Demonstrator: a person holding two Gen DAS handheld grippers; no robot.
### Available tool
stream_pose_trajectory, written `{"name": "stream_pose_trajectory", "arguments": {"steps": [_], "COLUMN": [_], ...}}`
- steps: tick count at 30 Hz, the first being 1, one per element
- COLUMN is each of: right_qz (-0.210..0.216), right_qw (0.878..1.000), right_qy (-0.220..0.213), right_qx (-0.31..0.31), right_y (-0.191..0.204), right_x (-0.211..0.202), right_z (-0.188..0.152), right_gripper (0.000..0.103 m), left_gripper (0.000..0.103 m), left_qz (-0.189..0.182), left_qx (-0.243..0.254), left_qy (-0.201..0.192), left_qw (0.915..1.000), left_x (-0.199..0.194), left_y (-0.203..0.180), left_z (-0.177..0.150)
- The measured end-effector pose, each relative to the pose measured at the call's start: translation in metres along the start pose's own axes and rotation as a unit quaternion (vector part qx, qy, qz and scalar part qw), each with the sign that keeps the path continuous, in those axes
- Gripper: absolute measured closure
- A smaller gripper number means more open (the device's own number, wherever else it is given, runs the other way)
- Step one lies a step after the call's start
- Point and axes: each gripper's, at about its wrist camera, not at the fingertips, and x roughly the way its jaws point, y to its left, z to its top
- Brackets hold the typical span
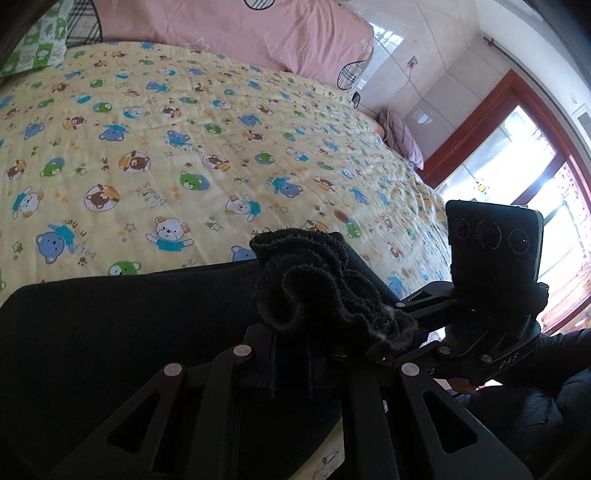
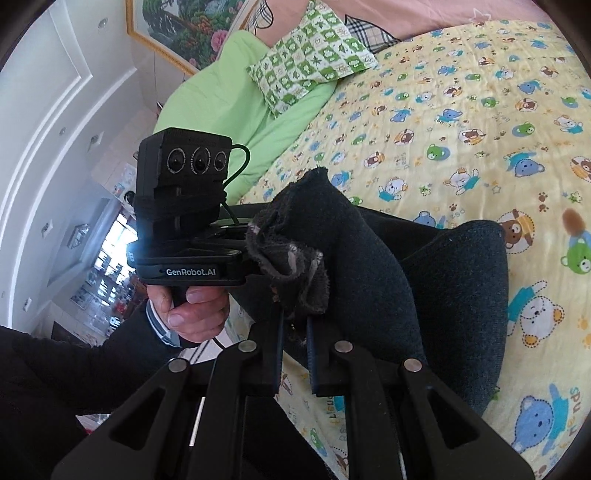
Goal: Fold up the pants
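I have the left gripper [image 1: 291,354] and right gripper [image 2: 295,332] each clamped on bunched edge of the dark pants [image 2: 424,280], which drape onto the bear-print bedspread [image 2: 461,122], soft, floppy and fairly light, I judge.

Home bedroom: bed [image 1: 221,147], pillows [image 2: 314,55], framed painting [image 2: 177,29].

Pants [image 2: 454,280] lie on bedspread [image 1: 229,147], pillows [image 1: 258,33] behind
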Motion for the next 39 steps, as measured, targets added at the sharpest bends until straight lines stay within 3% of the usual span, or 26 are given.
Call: {"name": "stream_pose_trajectory", "arguments": {"steps": [9, 16, 18, 22, 25, 32, 36, 39], "right_qz": [-0.023, -0.027, -0.020, 0.001, 0.012, 0.027, 0.033, 0.036], "right_qw": [0.999, 0.998, 0.998, 0.998, 0.998, 0.997, 0.995, 0.994], "right_qy": [0.032, 0.042, 0.045, 0.052, 0.054, 0.049, 0.045, 0.044], "right_qx": [-0.017, -0.026, -0.025, -0.024, -0.033, -0.060, -0.081, -0.096], "right_y": [0.005, 0.011, 0.013, 0.020, 0.029, 0.050, 0.062, 0.069], "right_x": [0.018, 0.030, 0.034, 0.039, 0.041, 0.045, 0.049, 0.055], "right_z": [-0.003, -0.001, 0.000, 0.002, 0.004, 0.022, 0.039, 0.050], "right_gripper": [0.089, 0.079, 0.077, 0.077, 0.076, 0.075, 0.066, 0.065], "left_gripper": [0.090, 0.088, 0.082, 0.081, 0.070, 0.070, 0.070, 0.069], "left_qz": [0.040, 0.084, 0.099, 0.111, 0.127, 0.145, 0.156, 0.168], "left_qx": [-0.059, -0.127, -0.151, -0.195, -0.222, -0.280, -0.305, -0.323], "left_qy": [-0.012, -0.056, -0.074, -0.107, -0.127, -0.170, -0.191, -0.202], "left_qw": [0.9973, 0.9867, 0.9808, 0.9687, 0.9582, 0.9336, 0.9199, 0.9090], "left_x": [-0.018, -0.058, -0.071, -0.098, -0.115, -0.152, -0.171, -0.183], "left_y": [0.020, 0.037, 0.042, 0.049, 0.052, 0.065, 0.073, 0.078], "left_z": [-0.028, -0.053, -0.062, -0.080, -0.095, -0.125, -0.142, -0.153]}}
